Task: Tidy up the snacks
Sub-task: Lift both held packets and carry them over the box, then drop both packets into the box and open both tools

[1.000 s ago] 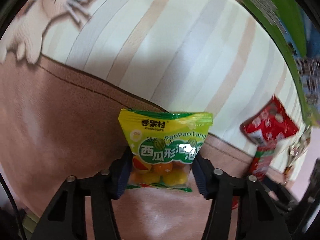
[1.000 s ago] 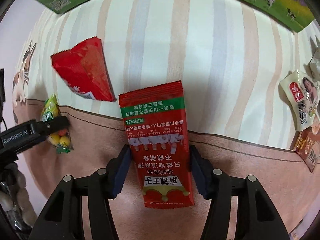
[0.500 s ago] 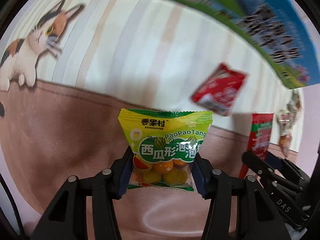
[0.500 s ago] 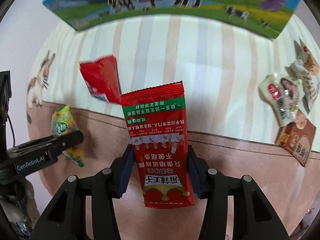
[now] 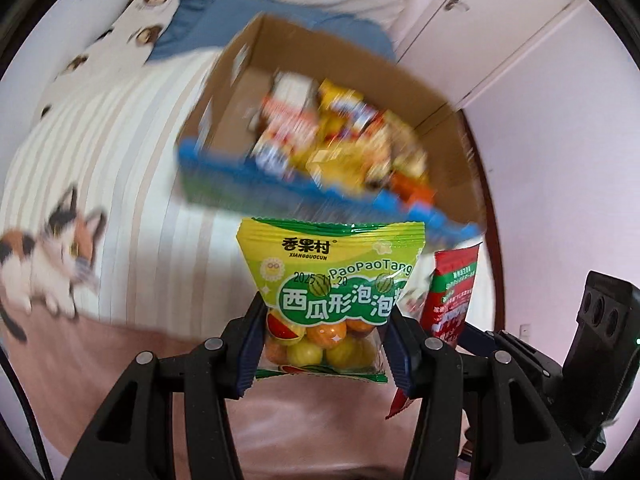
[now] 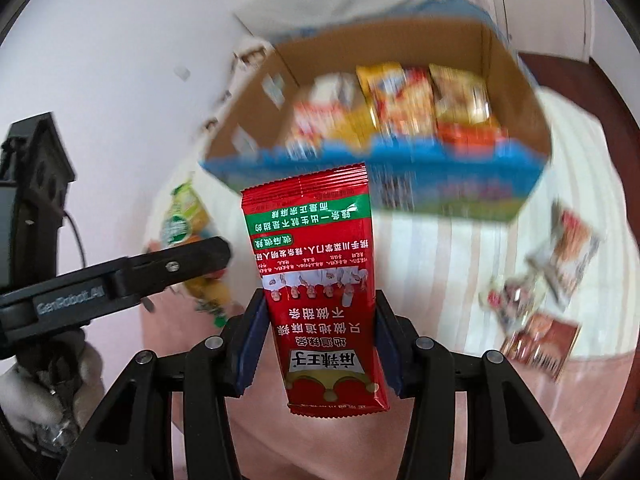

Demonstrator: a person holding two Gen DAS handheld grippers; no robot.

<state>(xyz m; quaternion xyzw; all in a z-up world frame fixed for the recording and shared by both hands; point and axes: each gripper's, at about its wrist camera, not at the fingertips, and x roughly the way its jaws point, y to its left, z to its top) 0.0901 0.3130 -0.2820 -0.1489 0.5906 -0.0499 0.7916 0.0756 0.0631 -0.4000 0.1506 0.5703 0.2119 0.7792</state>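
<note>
Left wrist view first: your left gripper [image 5: 324,344] is pinching the yellow-green candy bag [image 5: 330,280] by its lower half, blue pads pressed on both sides, round orange and yellow sweets showing through the clear window. Beyond the bag sits the cardboard box [image 5: 256,60], open on top, blue printed front wall blurred, packed with a jumble of snack packets [image 5: 344,136] too smeared to tell apart. It rests on the striped bedcover [image 5: 120,152], and the calico cat print [image 5: 48,256] shows at the left. Off to your right, the red packet [image 5: 454,292] peeks in, just beside the candy bag. Over to the right wrist view: your right gripper [image 6: 320,344] is clamped on that same red packet [image 6: 320,280], gripping its lower part so it stands upright with its text upside down to the camera. The box [image 6: 516,80] is straight ahead and above, snacks stacked inside. Your left gripper [image 6: 192,264] reaches in from the left, the candy bag [image 6: 180,216] seen edge-on in its grip. At the right, a few loose packets [image 6: 540,292] lie on the stripes, blurred, well apart from the box.
</note>
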